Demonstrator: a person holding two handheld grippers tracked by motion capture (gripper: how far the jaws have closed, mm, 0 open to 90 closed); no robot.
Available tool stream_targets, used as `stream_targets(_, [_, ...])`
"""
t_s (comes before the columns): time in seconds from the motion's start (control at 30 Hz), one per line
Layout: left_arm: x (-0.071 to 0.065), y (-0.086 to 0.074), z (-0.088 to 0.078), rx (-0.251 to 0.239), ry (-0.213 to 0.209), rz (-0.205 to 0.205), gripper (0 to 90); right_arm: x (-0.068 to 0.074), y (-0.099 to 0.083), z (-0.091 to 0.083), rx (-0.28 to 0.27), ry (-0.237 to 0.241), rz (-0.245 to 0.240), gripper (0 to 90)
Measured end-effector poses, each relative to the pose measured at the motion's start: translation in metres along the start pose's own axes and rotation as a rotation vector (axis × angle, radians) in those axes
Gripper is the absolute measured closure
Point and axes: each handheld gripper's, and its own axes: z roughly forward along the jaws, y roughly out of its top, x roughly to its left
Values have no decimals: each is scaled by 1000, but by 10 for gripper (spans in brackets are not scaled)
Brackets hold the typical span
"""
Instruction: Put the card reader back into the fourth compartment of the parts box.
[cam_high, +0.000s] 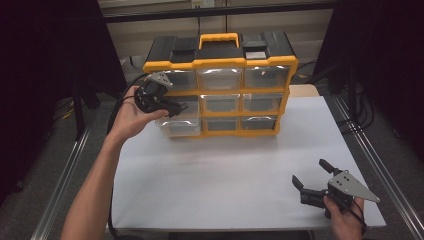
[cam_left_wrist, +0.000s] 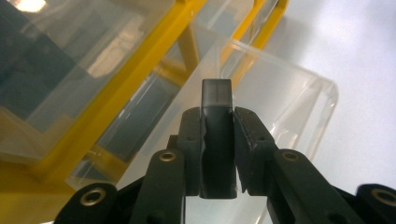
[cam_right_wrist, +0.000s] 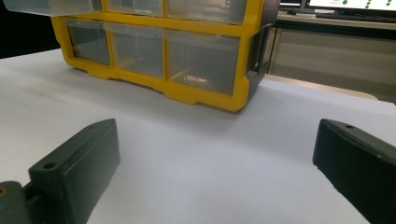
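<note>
Here, left gripper (cam_left_wrist: 217, 154): clamped on a small dark grey rectangular block (cam_left_wrist: 216, 95), centre frame, over the pulled-out clear plastic drawer (cam_left_wrist: 299, 100).
Right gripper (cam_high: 314, 176): jaws apart, lower right.

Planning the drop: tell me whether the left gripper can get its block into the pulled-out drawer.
Probably yes: the left gripper holds the dark block right above the pulled-out drawer, whose top is open.

High view: above person's side, looks fwd and down over the white table (cam_high: 225, 175) at the yellow drawer cabinet (cam_high: 220, 90). Left gripper view: v. close on its pulled-out clear drawer (cam_left_wrist: 280, 107). Right gripper view: low over the table, faces the cabinet's front, near.
</note>
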Motion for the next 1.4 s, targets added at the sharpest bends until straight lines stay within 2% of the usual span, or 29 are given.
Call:
stream_targets(0.03, [2, 0, 0, 20, -2, 20, 738, 0, 0, 0, -1, 0, 1, 6])
stream_targets(0.07, [2, 0, 1, 17, -1, 16, 738, 0, 0, 0, 0, 0, 1, 6])
stream_targets(0.1, [1, -1, 2, 1, 0, -9, 738, 0, 0, 0, -1, 1, 2, 6])
stream_targets(0.2, [2, -1, 4, 22, -9, 5, 736, 0, 0, 0, -4, -5, 0, 5])
stream_targets(0.23, [1, -1, 6, 10, -8, -19, 737, 0, 0, -1, -4, -5, 1, 6])
stream_targets(0.37, [1, -3, 9, 20, -10, -17, 736, 0, 0, -1, -4, -6, 1, 5])
stream_targets(0.4, [3, -3, 8, 40, -16, 4, 736, 0, 0, -1, -3, -4, 2, 6])
stream_targets(0.47, [3, -3, 9, 46, -18, 2, 735, 0, 0, 0, -3, -4, 0, 5])
stream_targets(0.57, [3, -3, 9, 43, -17, 0, 733, 0, 0, -1, -3, -4, 2, 5])
stream_targets(0.6, [1, -4, 10, 19, -17, -24, 730, 0, 0, -1, -4, -4, 3, 5])
stream_targets(0.63, [1, -4, 10, 14, -23, -26, 726, 0, 0, -1, -4, -4, 2, 5])
stream_targets(0.67, [1, -4, 9, 11, -18, -23, 706, 0, 0, -1, -4, -4, 2, 5])
stream_targets(0.7, [2, -3, 8, 23, -11, -2, 693, 0, 0, 0, -4, -4, 3, 5])
stream_targets(0.73, [-1, -3, 9, -4, -9, -33, 672, 0, 0, -1, -4, -4, 4, 5])
stream_targets(0.77, [0, -3, 7, 12, -7, -20, 626, 0, 0, -1, -4, -3, 2, 5])
stream_targets(0.8, [-1, -3, 7, 3, 12, -43, 589, 0, 0, -1, -2, -3, 4, 6])
stream_targets(0.83, [-1, -3, 6, -2, 29, -46, 549, 0, 0, 0, -2, -2, 6, 5])
stream_targets(1.0, [-1, -5, 0, -59, 43, -54, 395, -1, 0, 0, -3, 0, 6, 5])
stream_targets(1.03, [-1, -6, 0, -72, 27, -57, 362, -1, 0, 0, -1, -4, 6, 5])
stream_targets(1.07, [0, -7, 0, -87, 9, -57, 343, -1, -1, 0, 0, -5, 6, 5])
stream_targets(1.1, [0, -8, 0, -94, 11, -54, 339, -2, -1, 0, 3, -8, 7, 5])
stream_targets(1.17, [-1, -10, 0, -120, 34, -59, 280, -3, -1, -2, -1, -12, 12, 5])
stream_targets(1.23, [-2, -11, 0, -145, 33, -62, 229, -3, -2, -2, -2, -11, 16, 5])
stream_targets(1.33, [-6, -12, 0, -162, 41, -67, 182, -3, -2, -2, -2, -10, 14, 5])
stream_targets(1.4, [-8, -13, -1, -175, 63, -66, 158, -3, -2, -2, -2, -9, 14, 5])
